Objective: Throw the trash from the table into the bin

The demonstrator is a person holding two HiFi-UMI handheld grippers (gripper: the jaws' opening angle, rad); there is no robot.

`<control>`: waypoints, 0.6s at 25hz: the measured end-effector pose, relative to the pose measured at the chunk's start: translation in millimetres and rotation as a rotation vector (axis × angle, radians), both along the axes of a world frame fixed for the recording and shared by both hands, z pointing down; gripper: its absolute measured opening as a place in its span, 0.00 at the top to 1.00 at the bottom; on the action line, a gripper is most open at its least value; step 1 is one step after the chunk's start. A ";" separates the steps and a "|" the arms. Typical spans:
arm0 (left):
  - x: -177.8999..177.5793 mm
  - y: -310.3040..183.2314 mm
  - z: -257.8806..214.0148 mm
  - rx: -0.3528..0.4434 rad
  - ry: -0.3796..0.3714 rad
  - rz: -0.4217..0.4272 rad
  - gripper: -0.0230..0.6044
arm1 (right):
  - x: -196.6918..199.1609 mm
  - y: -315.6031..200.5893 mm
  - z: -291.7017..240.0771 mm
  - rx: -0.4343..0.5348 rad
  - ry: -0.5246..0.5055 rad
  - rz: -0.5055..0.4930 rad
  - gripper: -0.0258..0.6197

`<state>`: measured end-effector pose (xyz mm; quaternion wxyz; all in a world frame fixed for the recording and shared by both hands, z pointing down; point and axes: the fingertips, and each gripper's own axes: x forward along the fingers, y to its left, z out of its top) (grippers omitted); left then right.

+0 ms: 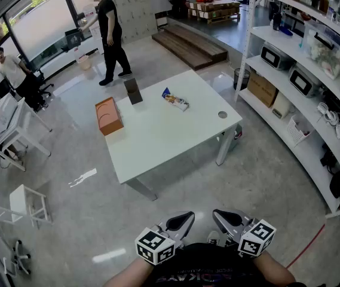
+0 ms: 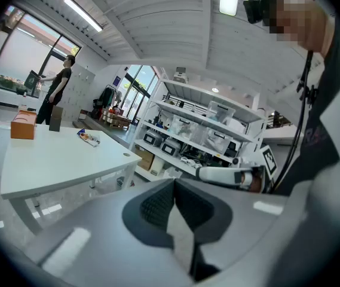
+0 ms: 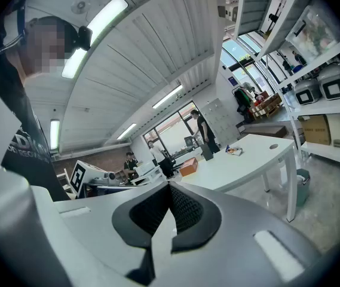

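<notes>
Wrapper [image 1: 175,101]: small crumpled snack pack, blue, white & orange, lying on white table [image 1: 175,148] toward its far edge, just right of upright dark block [image 1: 133,91]; print too small to read; orange box [image 1: 108,116] at left edge, well apart; dark bin [image 1: 241,78] past right corner by shelving [image 1: 304,109], partly cut off by a post; left gripper [image 1: 183,220] & right gripper [image 1: 220,217] both pinched together, nothing in them, close to the body; open floor [image 1: 229,184] btwn them & table.

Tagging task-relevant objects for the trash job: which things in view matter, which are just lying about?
Job: snack wrapper, dark bin by the shelving, left gripper and right gripper (both shut, empty).
Lying about: orange box, dark upright block, round cap in the table.
</notes>
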<state>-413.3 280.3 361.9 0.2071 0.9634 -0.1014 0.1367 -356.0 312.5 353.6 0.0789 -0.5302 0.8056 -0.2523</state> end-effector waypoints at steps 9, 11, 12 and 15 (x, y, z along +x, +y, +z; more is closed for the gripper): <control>1.5 0.8 -0.6 0.003 0.002 -0.006 0.95 | 1.0 0.4 -1.3 0.004 0.010 -0.007 0.96; 1.4 1.4 -1.5 0.001 0.002 -0.007 0.95 | 1.1 1.0 -2.0 0.003 0.010 -0.007 0.96; 1.5 2.1 -1.7 0.001 0.002 -0.008 0.95 | 1.5 1.7 -2.5 0.003 0.009 -0.007 0.96; 3.2 3.5 -0.8 0.002 0.003 -0.010 0.95 | 4.5 3.3 -3.9 0.011 0.007 -0.005 0.96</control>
